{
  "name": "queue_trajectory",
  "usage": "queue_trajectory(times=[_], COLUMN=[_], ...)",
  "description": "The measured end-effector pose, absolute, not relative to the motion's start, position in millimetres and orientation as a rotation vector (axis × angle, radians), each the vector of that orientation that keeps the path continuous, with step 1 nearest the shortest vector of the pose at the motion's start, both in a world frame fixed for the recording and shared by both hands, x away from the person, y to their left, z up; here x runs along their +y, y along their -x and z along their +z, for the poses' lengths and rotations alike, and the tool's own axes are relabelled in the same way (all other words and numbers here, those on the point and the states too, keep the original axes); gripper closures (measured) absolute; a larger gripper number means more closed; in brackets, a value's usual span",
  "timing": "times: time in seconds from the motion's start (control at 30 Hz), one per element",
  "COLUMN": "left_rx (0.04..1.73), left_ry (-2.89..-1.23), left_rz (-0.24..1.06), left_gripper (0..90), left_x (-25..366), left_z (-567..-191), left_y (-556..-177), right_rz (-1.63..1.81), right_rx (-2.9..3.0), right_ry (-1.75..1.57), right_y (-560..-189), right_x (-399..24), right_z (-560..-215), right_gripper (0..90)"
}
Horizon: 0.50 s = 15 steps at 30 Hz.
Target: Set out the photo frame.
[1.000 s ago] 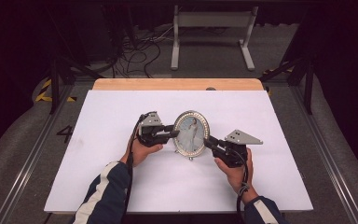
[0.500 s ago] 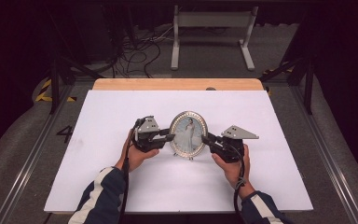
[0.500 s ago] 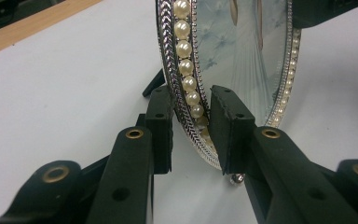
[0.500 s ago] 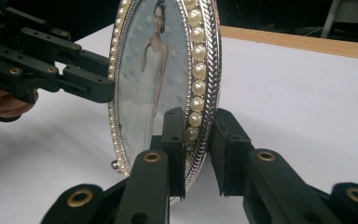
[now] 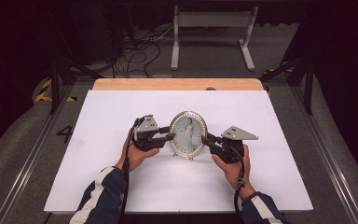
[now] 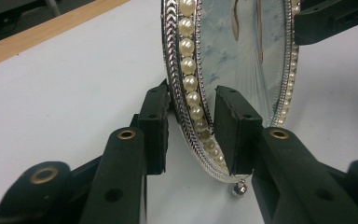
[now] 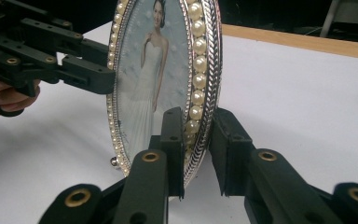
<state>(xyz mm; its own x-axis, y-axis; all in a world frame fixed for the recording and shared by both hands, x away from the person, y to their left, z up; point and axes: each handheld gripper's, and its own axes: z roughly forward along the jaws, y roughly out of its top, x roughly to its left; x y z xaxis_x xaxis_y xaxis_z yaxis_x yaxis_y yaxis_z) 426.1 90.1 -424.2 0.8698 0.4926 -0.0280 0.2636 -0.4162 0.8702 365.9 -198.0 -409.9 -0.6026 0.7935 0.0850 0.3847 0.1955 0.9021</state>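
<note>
While both forearms came in low from the near edge of the table (image 5: 98, 186), the person's hands sat almost level with each other, each wrapped round the body of its tongs and pointing them inward at the oval picture frame (image 5: 188, 134) standing upright between them. The left hand (image 5: 137, 154) held the left gripper (image 5: 171, 136) with its grey plate tipped toward the far side, and its tips reached the frame's left rim. Seen along that gripper's own jaws, the pearl-and-silver rim (image 6: 189, 93) ran up between the two pads; the jaws had just been opening a little, and a gap showed between the frame's face and the pad on that side, while the other pad lay close against the back of the rim, though I could not tell for certain whether it touched. The right hand (image 5: 230, 165) held the right gripper (image 5: 204, 139) a shade nearer the person, its tips at the frame's right rim. From that gripper's own camera the jaws stood narrow around the rim (image 7: 200, 93), one pad against the pictured face, the other apparently just off the back. The frame held a photo of a figure in a long white dress (image 7: 151, 88), and a small ball foot (image 6: 237, 188) showed beneath its lower edge, just beyond the left gripper's pads.
</note>
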Motion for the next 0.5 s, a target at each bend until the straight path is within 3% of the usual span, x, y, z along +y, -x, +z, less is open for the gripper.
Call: queue_trajectory(times=[0.1, 0.5], left_rx=[0.548, 0.554], left_ry=[-2.034, -2.025], left_rz=[0.243, 0.257], left_gripper=[61.7, 68.1], left_x=[85.6, 91.4], left_z=[-431.2, -429.0], left_y=[-426.9, -416.0], right_rz=[1.358, 1.384], right_rx=[2.092, 2.113], right_ry=[-1.095, -1.113], right_y=[-365.1, -372.6], right_x=[-195.0, -198.9], right_z=[-413.4, -414.2], right_gripper=[75.0, 75.1])
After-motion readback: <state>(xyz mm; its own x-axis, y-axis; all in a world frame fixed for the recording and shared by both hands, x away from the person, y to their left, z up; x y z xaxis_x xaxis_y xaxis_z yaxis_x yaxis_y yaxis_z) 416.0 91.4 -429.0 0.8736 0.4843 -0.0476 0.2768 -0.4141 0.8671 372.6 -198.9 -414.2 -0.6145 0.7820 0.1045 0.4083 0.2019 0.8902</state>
